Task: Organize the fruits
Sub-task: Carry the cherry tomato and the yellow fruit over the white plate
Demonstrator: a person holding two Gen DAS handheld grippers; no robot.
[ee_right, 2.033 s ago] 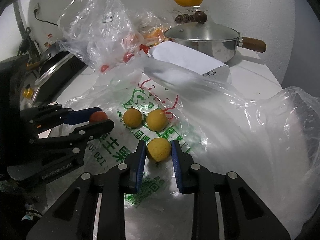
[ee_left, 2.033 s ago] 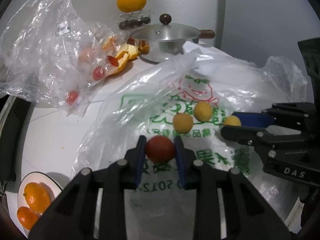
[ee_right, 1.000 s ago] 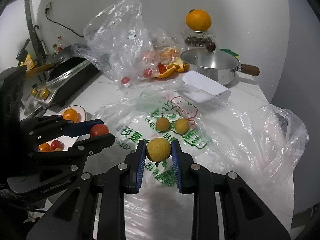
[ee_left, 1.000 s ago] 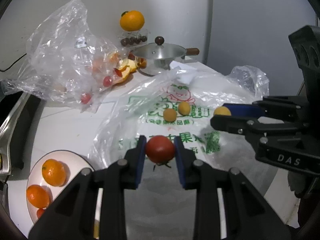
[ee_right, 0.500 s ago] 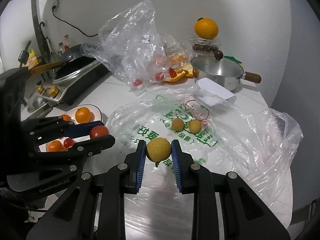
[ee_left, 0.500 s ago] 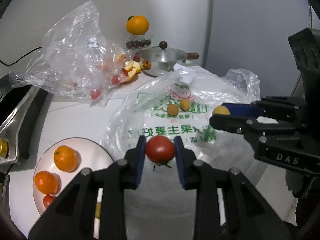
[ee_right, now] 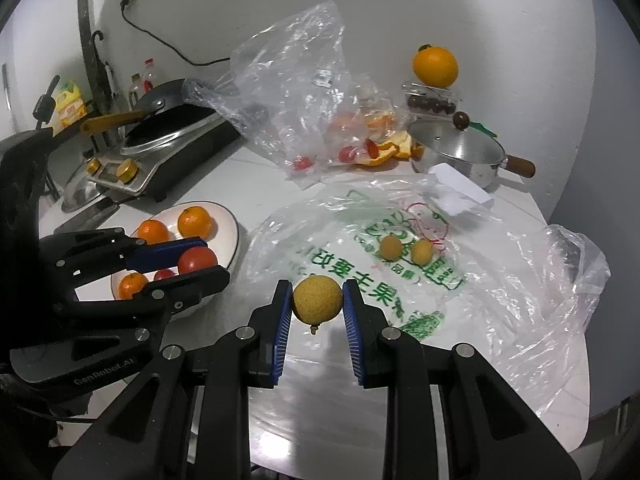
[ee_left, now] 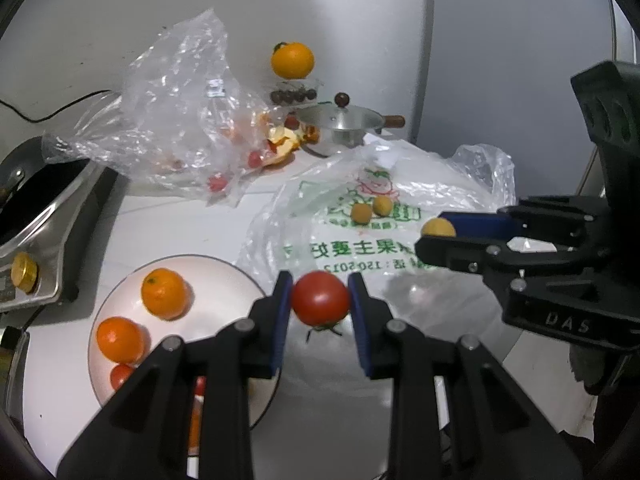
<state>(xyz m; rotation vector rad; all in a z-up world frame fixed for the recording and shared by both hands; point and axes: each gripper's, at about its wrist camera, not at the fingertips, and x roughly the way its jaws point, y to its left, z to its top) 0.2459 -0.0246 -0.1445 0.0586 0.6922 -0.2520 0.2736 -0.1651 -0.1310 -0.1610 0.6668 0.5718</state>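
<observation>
We are in the carrying step: both fruits are lifted and on their way to the round white plate (ee_left: 224, 276). Our left tool (ee_left: 320, 304) is clenched on a round red tomato (ee_left: 320, 298), which hangs in the air just beside the plate's near rim, above the white table (ee_left: 168, 224). Our right tool (ee_right: 318, 300) grips a small rough yellow fruit (ee_right: 318, 299) with a short stem below; it is over the edge of the flat printed plastic bag (ee_right: 360, 276), near the plate but not yet above it.

The plate already holds several small orange mandarins (ee_left: 164, 293) and at least one little red tomato. Two more small yellow fruits (ee_right: 390, 247) lie on the printed bag, touching or almost touching each other.

For the next move, we judge that the left tool must go a little further over the plate, come down to a bare place between the mandarins and then release softly, because a round tomato rolls easily. The right tool has to wait or take the other side of the plate, since the two tools are close together.
</observation>
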